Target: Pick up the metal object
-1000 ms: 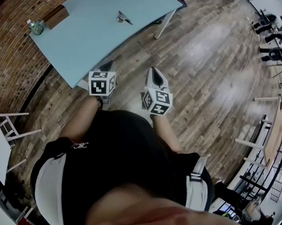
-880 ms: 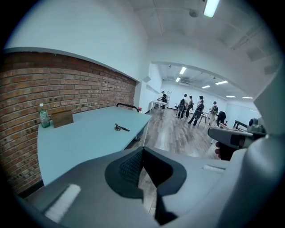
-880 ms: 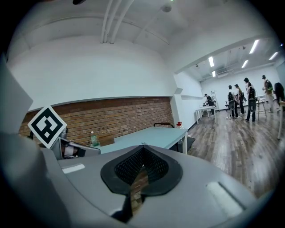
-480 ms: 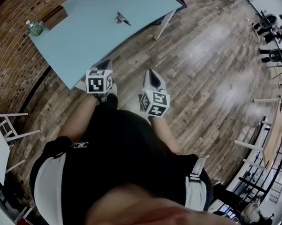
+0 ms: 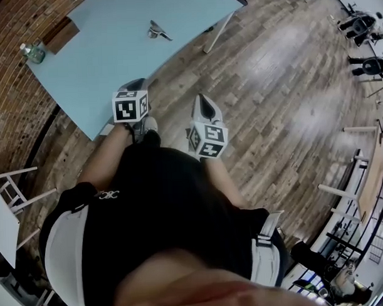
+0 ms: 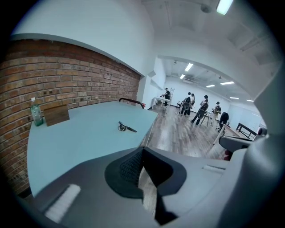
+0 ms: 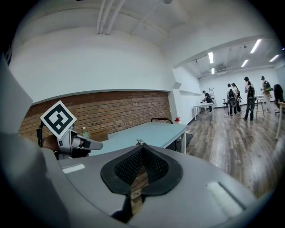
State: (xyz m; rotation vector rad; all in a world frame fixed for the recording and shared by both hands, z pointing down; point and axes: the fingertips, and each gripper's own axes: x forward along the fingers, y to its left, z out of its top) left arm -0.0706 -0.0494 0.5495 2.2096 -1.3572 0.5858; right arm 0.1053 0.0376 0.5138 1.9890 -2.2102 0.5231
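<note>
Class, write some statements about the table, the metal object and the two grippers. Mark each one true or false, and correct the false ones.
1. The metal object lies on the light blue table. True.
2. The left gripper holds the metal object. False: its jaws are together on nothing, and the object lies apart from it on the table.
3. A bottle stands beside a wooden block at the brick wall side of the table. True.
4. The right gripper has its jaws wide apart. False: they are together, with nothing between them.
5. The metal object sits inside a bowl. False: it rests straight on the table top.
</note>
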